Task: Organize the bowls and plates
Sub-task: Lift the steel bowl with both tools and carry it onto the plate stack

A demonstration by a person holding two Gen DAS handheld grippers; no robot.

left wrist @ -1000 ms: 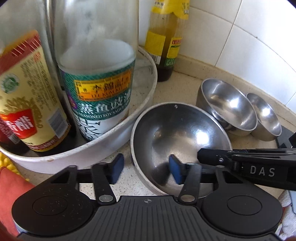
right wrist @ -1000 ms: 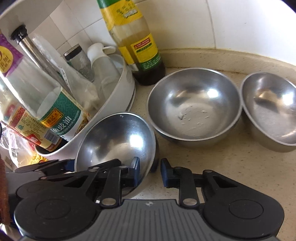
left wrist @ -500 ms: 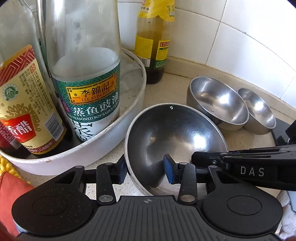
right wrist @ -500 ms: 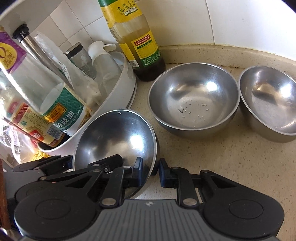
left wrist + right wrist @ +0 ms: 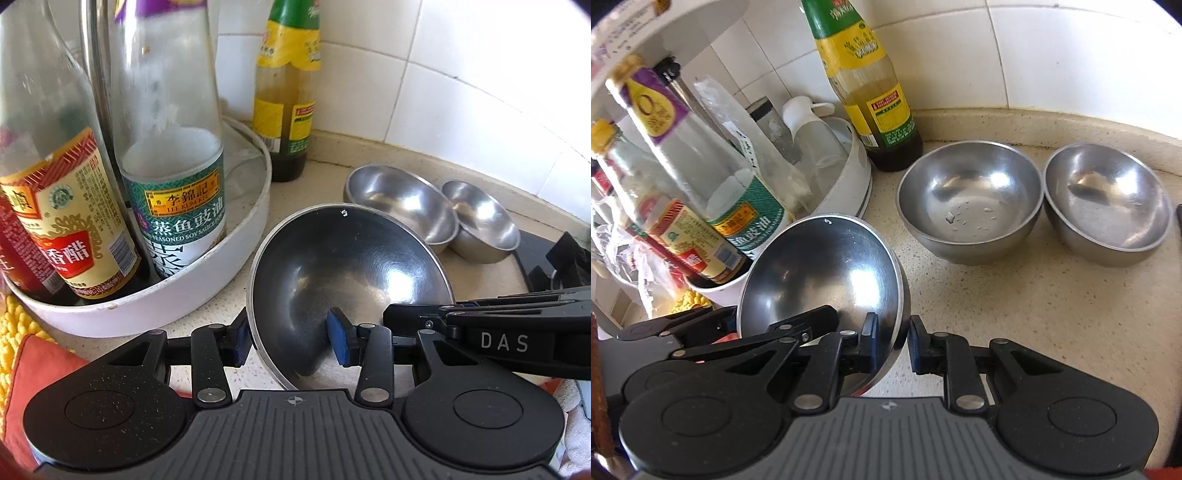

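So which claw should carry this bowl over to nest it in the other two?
Probably right: the right claw grips the steel bowl's rim on the side nearer the middle bowl and far bowl.

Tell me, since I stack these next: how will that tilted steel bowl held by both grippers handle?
The bowl looks thin and polished, so probably light but slippery in the pads. The left gripper and right gripper pinch only its rim, so it may pivot. Its rounded underside could rock once set down.

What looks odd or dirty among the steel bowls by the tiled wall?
The middle bowl has small whitish flecks stuck on its bottom, so it looks unwashed. The nearest bowl is tilted steeply, pinched at its rim by both hand-held grippers. The far bowl sits upright.
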